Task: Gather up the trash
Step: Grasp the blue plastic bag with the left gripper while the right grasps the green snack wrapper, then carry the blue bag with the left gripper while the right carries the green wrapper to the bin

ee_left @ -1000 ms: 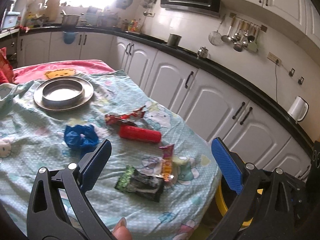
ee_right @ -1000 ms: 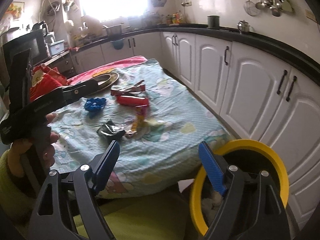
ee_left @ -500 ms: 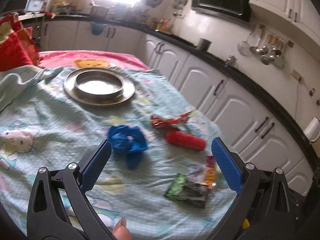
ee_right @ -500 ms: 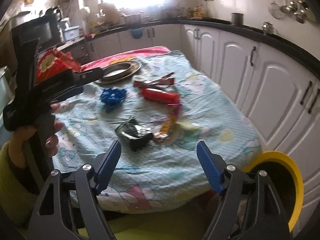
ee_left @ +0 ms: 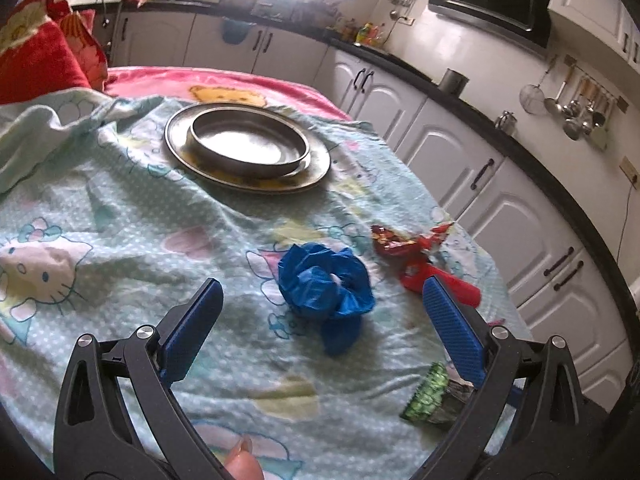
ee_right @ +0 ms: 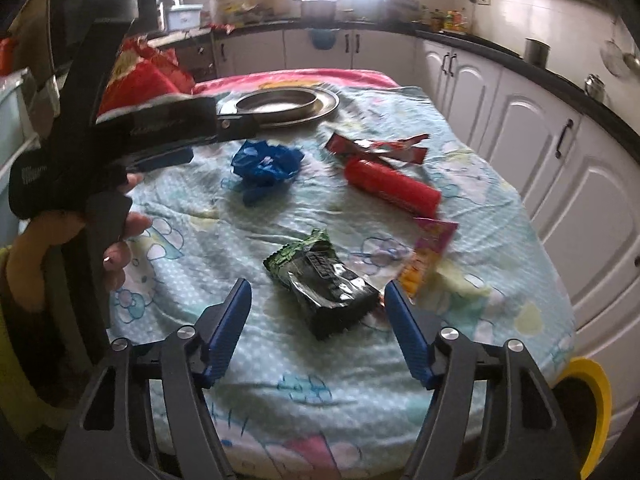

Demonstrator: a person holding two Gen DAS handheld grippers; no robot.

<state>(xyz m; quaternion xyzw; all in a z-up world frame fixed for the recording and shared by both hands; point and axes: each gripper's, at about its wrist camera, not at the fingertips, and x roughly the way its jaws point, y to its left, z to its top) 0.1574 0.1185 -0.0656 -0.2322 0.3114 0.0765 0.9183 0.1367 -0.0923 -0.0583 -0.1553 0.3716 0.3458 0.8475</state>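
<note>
While both my grippers are hovering empty, I am lining the right gripper [ee_right: 318,308], jaws apart and just narrowing, on the black-green wrapper [ee_right: 326,284] at lower centre; left gripper [ee_left: 320,316] is gaping around the crumpled blue bag [ee_left: 326,284]. Next: lower, pinch.

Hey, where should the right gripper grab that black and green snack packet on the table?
Take the black and green packet across its puffed black middle, coming down from above. It lies flat on the cloth, long axis angled, so turn the right gripper to straddle its narrow width. Its jaws, which have just been closing, stand open with nothing pinched.
</note>
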